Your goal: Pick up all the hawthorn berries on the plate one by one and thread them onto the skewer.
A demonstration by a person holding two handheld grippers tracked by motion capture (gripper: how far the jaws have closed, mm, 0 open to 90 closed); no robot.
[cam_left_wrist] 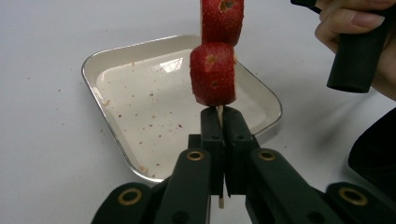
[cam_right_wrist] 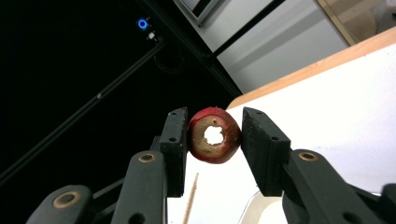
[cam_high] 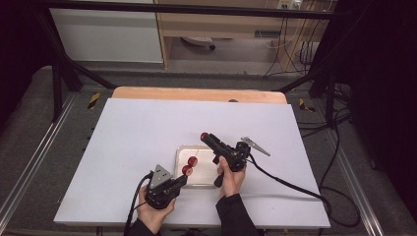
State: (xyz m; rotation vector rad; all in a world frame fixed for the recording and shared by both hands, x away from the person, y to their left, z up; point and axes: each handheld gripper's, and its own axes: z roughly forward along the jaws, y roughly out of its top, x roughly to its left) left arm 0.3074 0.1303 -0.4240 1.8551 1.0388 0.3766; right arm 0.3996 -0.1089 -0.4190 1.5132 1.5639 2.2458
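Observation:
My left gripper [cam_high: 182, 181] [cam_left_wrist: 219, 116] is shut on the lower end of a thin wooden skewer [cam_left_wrist: 219, 111]. Two red fruit pieces [cam_high: 187, 170] [cam_left_wrist: 212, 74] are threaded on it, the upper one [cam_high: 193, 161] [cam_left_wrist: 222, 18] close above the lower. The skewer points up and away over a shallow white tray [cam_high: 209, 179] [cam_left_wrist: 116, 70] with red crumbs in it. My right gripper [cam_high: 205, 138] [cam_right_wrist: 214, 135] is shut on a red fruit ring with a hole through its middle [cam_high: 204, 135] [cam_right_wrist: 201, 144], held above the tray's far edge. The skewer's tip [cam_right_wrist: 191, 196] shows below the ring.
The tray sits on a white sheet [cam_high: 137, 137] over a wooden table [cam_high: 196, 93]. A black cable [cam_high: 295, 189] trails from the right gripper across the sheet to the right. Black frame posts [cam_high: 59, 83] stand at the far corners.

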